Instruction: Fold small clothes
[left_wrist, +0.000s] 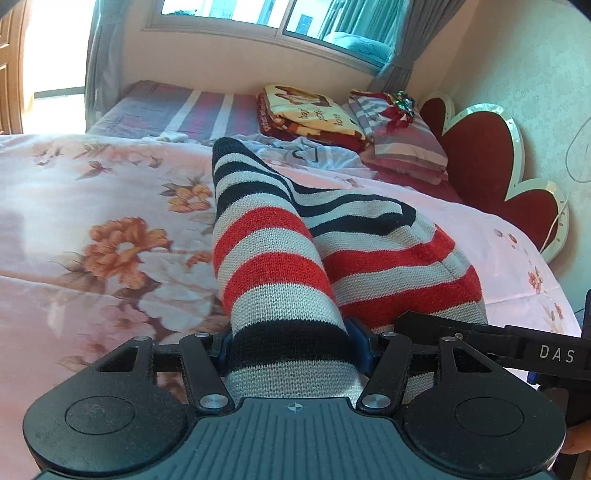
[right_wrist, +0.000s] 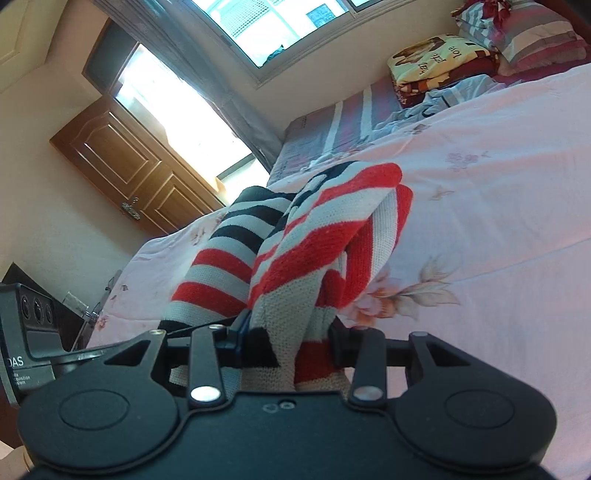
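Left gripper (left_wrist: 291, 350) clenched on striped knit garment (left_wrist: 280, 266); right gripper (right_wrist: 284, 343) clenched on same garment, bunched over floral bedspread (left_wrist: 92, 229). Fold unfinished.

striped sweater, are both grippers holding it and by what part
Yes. The left gripper clamps a bunched edge of the striped sweater; the right gripper clamps another bunched edge. Which parts cannot be told.

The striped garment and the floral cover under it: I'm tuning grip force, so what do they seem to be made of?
The striped garment looks like a soft, matte knit, maybe wool or acrylic; its rows of stitch loops show. Both the left gripper and the right gripper pinch it. The floral bed cover looks like thin, smooth printed cloth, perhaps cotton or polyester, lightly creased.
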